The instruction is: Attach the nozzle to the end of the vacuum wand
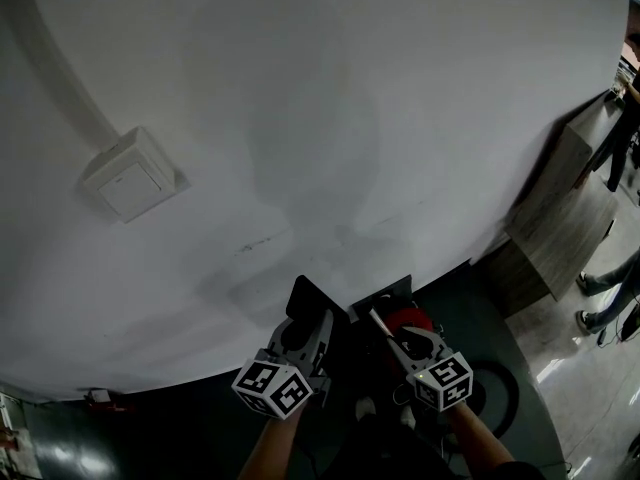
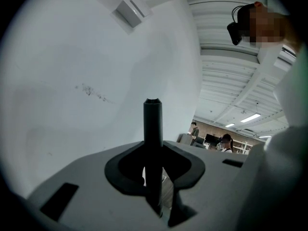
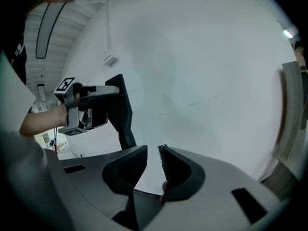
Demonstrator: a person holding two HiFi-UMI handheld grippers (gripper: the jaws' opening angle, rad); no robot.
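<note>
Seen from above, both tongs sit low against a plain white wall, side by side and close together. A square switch plate is fixed up and to the left of them. Only the head view shows a red part and a thin pale rod just ahead of the right tongs. It is too dark there to say what they belong to. The left gripper view alone takes in the room behind, with a ribbed ceiling, strip lights and people far off.

The nozzle is matt black plastic. In that view it shows edge-on as a slim post with a small opening at its far end. The right gripper view shows it side-on instead, as a flat blade, wide at the top and narrowing to a round neck below.

The left tongs are clamped on the nozzle, grey jaws with dark pads set to either side of it. The right tongs stand parted with a clear gap between their ribbed pads. Only wall shows through the gap and they grip nothing. The nozzle sits off to their upper left, well clear of them.
</note>
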